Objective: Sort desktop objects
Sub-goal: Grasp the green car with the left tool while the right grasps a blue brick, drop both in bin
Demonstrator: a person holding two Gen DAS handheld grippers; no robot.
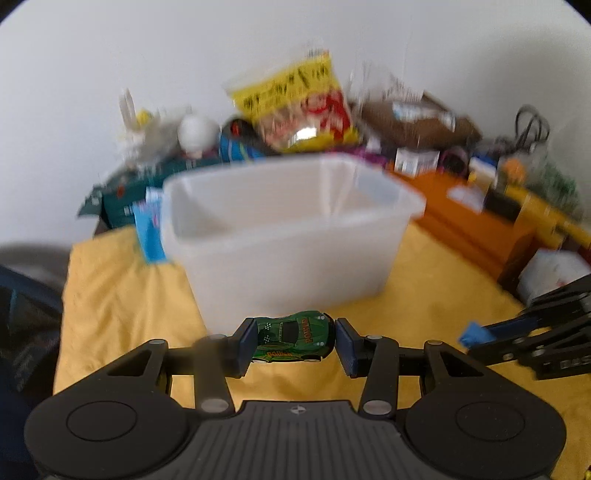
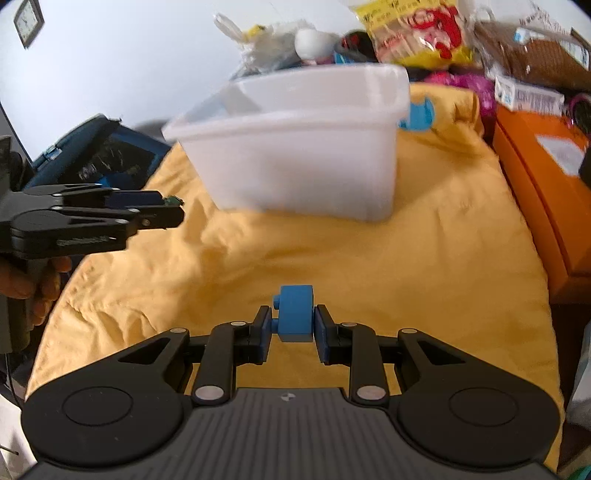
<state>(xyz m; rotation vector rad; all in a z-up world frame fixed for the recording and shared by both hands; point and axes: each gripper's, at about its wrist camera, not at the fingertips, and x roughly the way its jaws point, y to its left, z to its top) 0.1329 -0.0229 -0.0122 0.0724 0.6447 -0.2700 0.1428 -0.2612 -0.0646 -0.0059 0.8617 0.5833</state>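
1 wall clock (image 2: 27, 20) appears solely in right-wrist view.

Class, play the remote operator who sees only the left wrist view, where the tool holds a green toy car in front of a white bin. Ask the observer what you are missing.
Operator: What is the right tool holding?
Observer: A blue block, clamped between its pads.
Operator: Anything behind the white bin?
Observer: A blue clip-like piece lies on the yellow cloth at the bin's far right corner.
Operator: Anything on the wall?
Observer: A dark-framed square clock, upper left.
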